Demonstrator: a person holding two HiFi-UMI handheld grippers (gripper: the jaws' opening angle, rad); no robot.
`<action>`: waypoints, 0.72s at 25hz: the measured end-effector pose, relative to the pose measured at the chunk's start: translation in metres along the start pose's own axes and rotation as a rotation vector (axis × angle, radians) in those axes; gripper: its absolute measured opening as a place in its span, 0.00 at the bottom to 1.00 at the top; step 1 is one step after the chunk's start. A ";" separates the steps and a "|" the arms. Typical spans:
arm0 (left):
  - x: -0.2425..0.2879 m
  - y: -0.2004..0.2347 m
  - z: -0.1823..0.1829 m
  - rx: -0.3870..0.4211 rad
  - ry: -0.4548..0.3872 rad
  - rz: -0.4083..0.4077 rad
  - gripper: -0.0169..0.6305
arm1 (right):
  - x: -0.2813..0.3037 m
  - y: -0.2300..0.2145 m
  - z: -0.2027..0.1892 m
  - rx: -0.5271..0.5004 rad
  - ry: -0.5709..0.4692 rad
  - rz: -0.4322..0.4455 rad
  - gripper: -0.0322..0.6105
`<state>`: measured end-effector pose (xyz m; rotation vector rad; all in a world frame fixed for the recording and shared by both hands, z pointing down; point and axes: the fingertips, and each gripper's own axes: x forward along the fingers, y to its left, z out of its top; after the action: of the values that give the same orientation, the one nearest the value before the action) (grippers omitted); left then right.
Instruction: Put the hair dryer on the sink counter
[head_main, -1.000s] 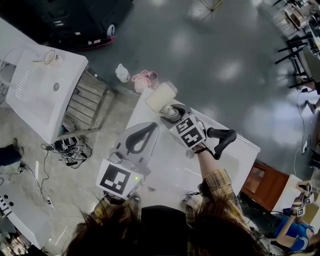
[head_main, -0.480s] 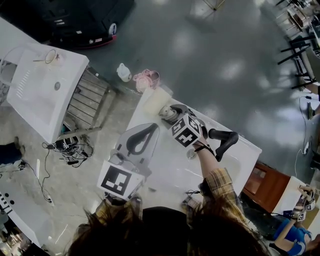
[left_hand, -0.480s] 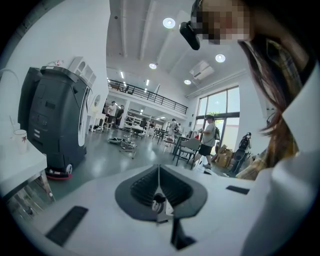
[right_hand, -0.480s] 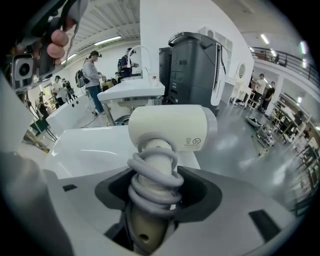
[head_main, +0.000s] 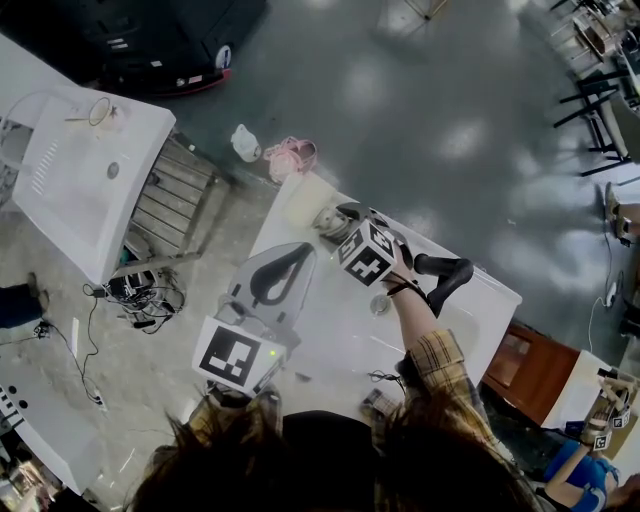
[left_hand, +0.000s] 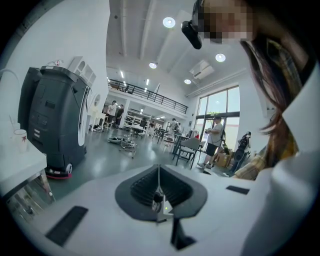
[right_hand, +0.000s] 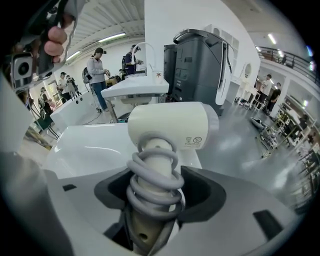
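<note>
Right gripper (right_hand: 159, 185) rolled, hair dryer (right_hand: 167, 125) drawn in over sink counter (head_main: 330, 340). Handle along jaws, barrel crosswise; cream, grey cord (right_hand: 150, 197) coiled. Jaws just widening, seemingly still gripping. Left gripper (left_hand: 159, 192) closed, empty.

White sink counter (head_main: 335, 320) bearing hair dryer (head_main: 328, 222)

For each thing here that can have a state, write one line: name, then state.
hair dryer: held by the handle, cord coiled round it
right gripper: clamped on the hair dryer's handle, jaws just easing open
left gripper: shut, nothing between the jaws
</note>
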<state>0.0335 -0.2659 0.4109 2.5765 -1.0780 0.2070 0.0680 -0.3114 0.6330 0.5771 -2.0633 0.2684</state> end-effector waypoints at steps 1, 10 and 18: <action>0.000 -0.001 0.000 0.002 0.000 0.000 0.06 | 0.000 0.000 0.000 0.002 0.000 0.000 0.46; -0.003 0.002 0.006 0.019 -0.008 0.016 0.06 | -0.002 -0.003 -0.002 0.010 0.019 -0.016 0.52; -0.006 -0.001 0.018 0.050 -0.036 0.016 0.06 | -0.027 0.002 0.015 0.078 -0.076 -0.031 0.53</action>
<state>0.0301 -0.2676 0.3927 2.6265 -1.1202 0.1948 0.0684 -0.3081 0.6020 0.6757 -2.1228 0.3137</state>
